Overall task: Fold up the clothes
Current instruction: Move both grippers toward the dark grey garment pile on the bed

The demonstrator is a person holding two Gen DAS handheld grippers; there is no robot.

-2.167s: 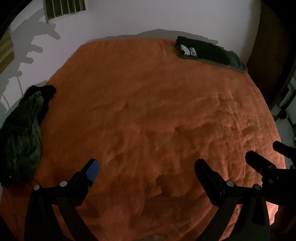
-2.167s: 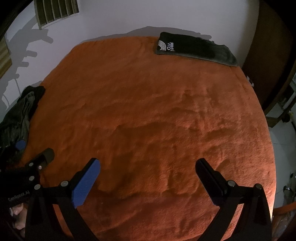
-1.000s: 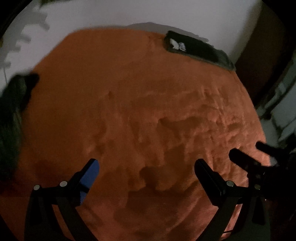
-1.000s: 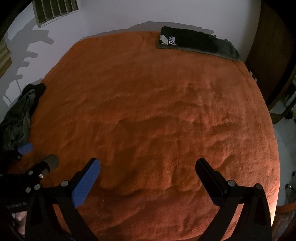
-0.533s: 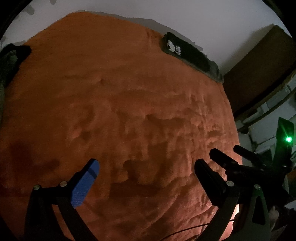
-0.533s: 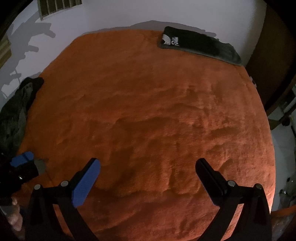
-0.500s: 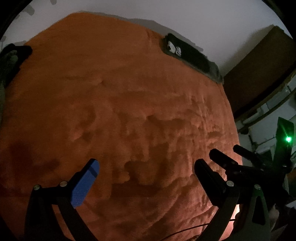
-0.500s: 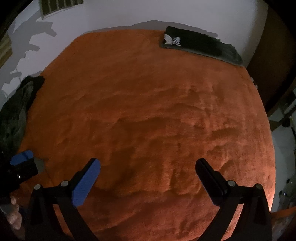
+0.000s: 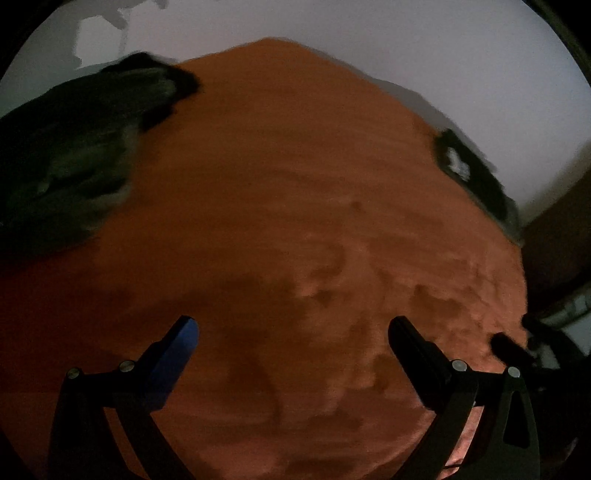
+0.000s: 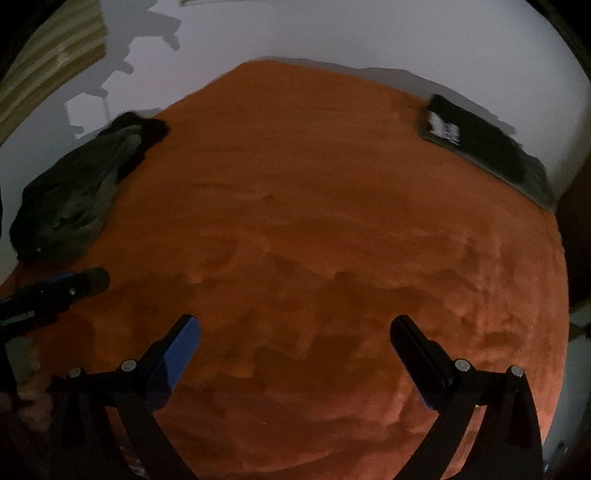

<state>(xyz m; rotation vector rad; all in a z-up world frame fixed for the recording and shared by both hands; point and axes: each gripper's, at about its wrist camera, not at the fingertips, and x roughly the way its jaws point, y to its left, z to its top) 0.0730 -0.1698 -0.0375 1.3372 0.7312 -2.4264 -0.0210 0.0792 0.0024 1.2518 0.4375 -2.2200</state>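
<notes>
1. My left tongs (image 9: 293, 332) hang spread wide over the orange blanket (image 9: 295, 206), gripping nothing. The blue-padded finger and the black one stand well apart, with only blanket between them.

2. My right tongs (image 10: 295, 332) are likewise splayed and empty, over the near part of the same blanket.

3. The work waiting for me is the crumpled dark garments (image 10: 77, 195), a heap of greenish and black cloth at the left edge of the bed, by the wall. In the left view the heap (image 9: 70, 162) looms large and blurred in the upper left, so I judge my left tongs are aimed toward it and are the natural ones to take it.

4. At the far right edge lies a folded dark garment (image 10: 484, 147) with a white print on it, flat and squared against the wall (image 10: 332, 33). I take it as finished and set there to leave the middle free.

5. The wide bare centre of the blanket looks like my folding space; nothing lies on it.

6. Both tongs being agape fits a reach, not a carry. I judge the next step is to grasp the heap at an edge and drag one piece to the centre; the risk is lifting several layers at once.

7. The dim light hides seams and collars.
</notes>
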